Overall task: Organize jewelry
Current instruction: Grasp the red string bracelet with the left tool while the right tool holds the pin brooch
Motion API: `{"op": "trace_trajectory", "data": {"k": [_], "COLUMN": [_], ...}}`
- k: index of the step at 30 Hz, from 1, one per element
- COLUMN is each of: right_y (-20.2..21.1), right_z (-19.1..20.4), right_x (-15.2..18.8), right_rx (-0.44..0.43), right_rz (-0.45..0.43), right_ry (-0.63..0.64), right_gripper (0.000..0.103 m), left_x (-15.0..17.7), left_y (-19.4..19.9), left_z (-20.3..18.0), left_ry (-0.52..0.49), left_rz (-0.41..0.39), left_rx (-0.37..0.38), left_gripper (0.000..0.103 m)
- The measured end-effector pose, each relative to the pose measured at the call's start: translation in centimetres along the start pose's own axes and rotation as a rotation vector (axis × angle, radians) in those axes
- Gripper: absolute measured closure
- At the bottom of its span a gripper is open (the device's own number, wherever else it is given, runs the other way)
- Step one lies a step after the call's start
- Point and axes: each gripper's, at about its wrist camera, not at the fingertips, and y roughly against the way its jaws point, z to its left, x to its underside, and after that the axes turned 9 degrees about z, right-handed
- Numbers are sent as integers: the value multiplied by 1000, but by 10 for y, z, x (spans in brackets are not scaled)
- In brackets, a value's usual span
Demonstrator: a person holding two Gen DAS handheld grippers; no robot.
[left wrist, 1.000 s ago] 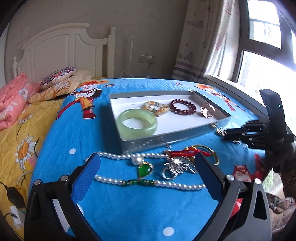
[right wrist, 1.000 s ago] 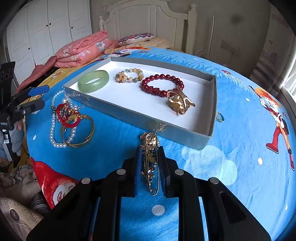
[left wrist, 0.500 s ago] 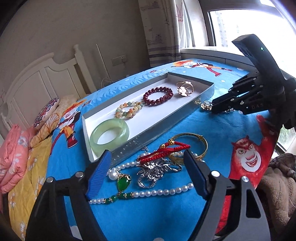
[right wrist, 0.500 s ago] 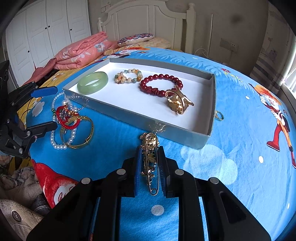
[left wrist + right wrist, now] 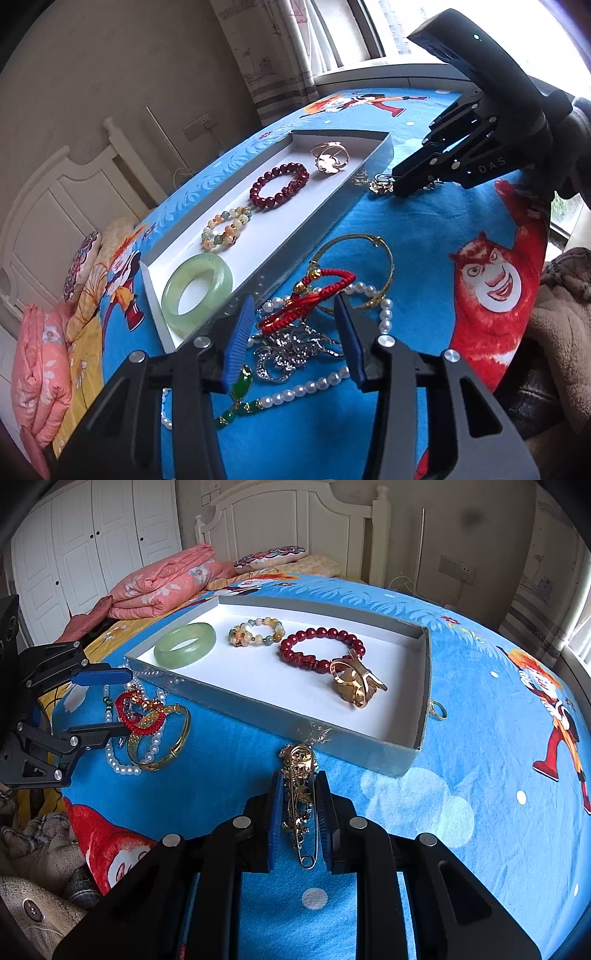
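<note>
Two blue pads of your left tongs (image 5: 293, 334), half-closed and closing, straddle the red cord bracelet (image 5: 308, 299) at lower centre; right tongs (image 5: 300, 805) clamp the gold brooch (image 5: 300, 794)

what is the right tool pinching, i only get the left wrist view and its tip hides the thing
observer: A gold brooch with a long safety pin. It lies lengthwise between the right tool's pads, which are clamped on it.
operator: ok and is my left tool on the red cord yet
observer: Not gripping it. From the right wrist view the red cord lies between the fingers of the left tool, whose jaws have just been closing. The lower finger is at the cord's edge and the upper pad is clear of it.
</note>
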Motion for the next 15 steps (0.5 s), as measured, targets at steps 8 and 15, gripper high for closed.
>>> {"op": "trace_trajectory", "data": {"k": [8,15], "right_y": [0,2], "right_z": [0,-1], "right_x": [0,1], "right_rx": [0,1], "right_rz": [0,-18], "right_ry": [0,-6], "right_gripper": [83,84], "left_x": [-4,-5], "left_y": [-1,20], "left_z": [-7,29], "left_ry": [-63,125], "left_rz": [-11,-108], "left_rx": [56,179], "left_gripper": [97,98]}}
